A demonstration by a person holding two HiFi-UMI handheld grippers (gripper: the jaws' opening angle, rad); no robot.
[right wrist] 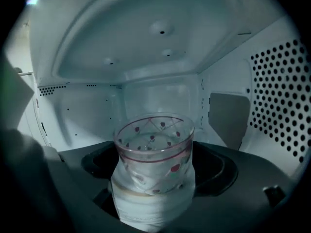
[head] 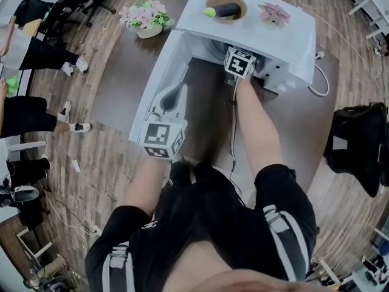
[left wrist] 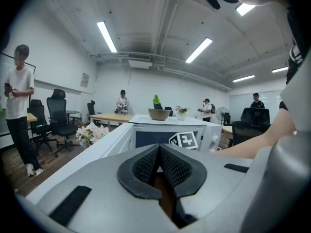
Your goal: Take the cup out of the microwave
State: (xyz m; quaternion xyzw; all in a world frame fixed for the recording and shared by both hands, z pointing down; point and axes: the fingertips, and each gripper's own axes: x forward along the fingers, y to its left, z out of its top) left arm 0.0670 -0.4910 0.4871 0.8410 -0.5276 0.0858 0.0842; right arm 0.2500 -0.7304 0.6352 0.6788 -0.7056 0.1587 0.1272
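Note:
A clear glass cup (right wrist: 154, 144) with small red marks stands inside the white microwave (head: 285, 38). My right gripper (right wrist: 155, 171) reaches into the cavity, its dark pads (right wrist: 95, 164) pressed to the cup's two sides, shut on it. In the head view only its marker cube (head: 240, 62) shows at the microwave's mouth; the cup is hidden there. The microwave door (head: 159, 78) swings open to the left. My left gripper (head: 175, 90) sits at the door's near end, shut and empty, pads (left wrist: 148, 166) meeting.
On top of the microwave are a bowl (head: 226, 8) and a pink flower (head: 275, 12). A flower pot (head: 146, 18) stands on the brown table (head: 121, 84). A white cable (head: 322, 84) trails right. People and office chairs (left wrist: 57, 118) are around.

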